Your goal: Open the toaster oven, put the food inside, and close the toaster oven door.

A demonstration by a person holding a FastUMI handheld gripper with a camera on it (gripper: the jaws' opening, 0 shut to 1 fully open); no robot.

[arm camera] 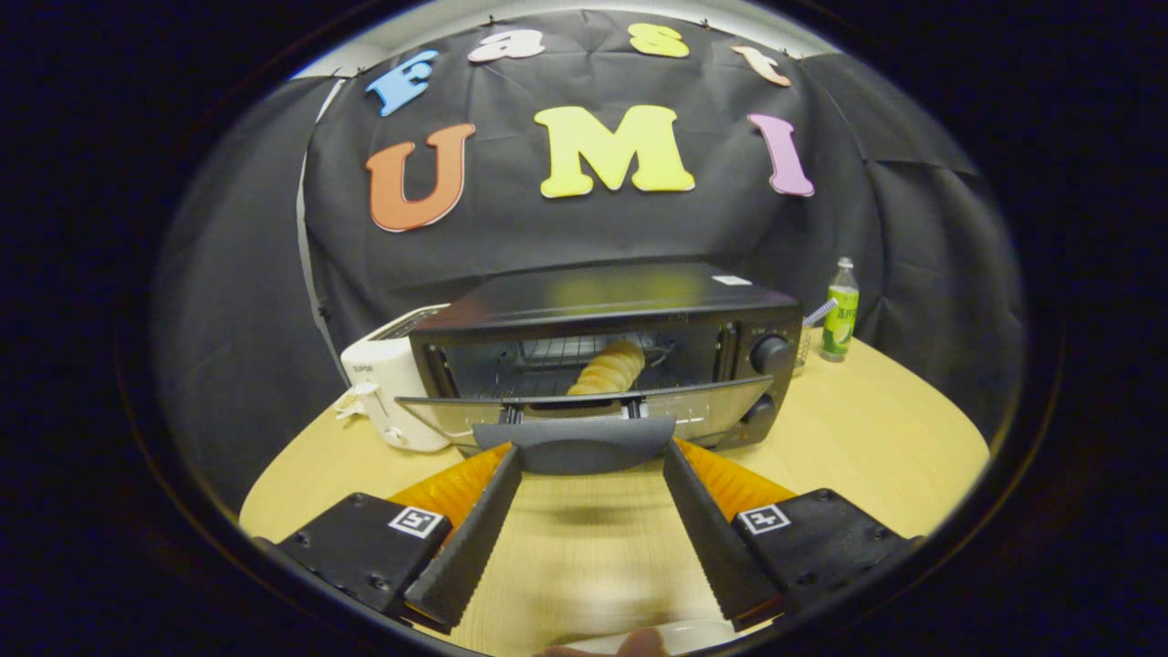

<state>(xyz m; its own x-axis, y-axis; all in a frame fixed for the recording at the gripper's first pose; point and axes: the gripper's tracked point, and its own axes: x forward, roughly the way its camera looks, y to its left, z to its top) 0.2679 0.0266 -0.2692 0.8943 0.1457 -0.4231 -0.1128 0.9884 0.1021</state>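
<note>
One toaster oven, one bread roll on its wire rack, one white toaster just left, one green bottle to the right, all on your round wooden table. Your gripper is spread wide, its ridged fingertips at both ends of the smooth dark door handle; the glass door hangs partly open.

A black toaster oven stands near the table's far edge, door partly open, bread roll inside.
</note>
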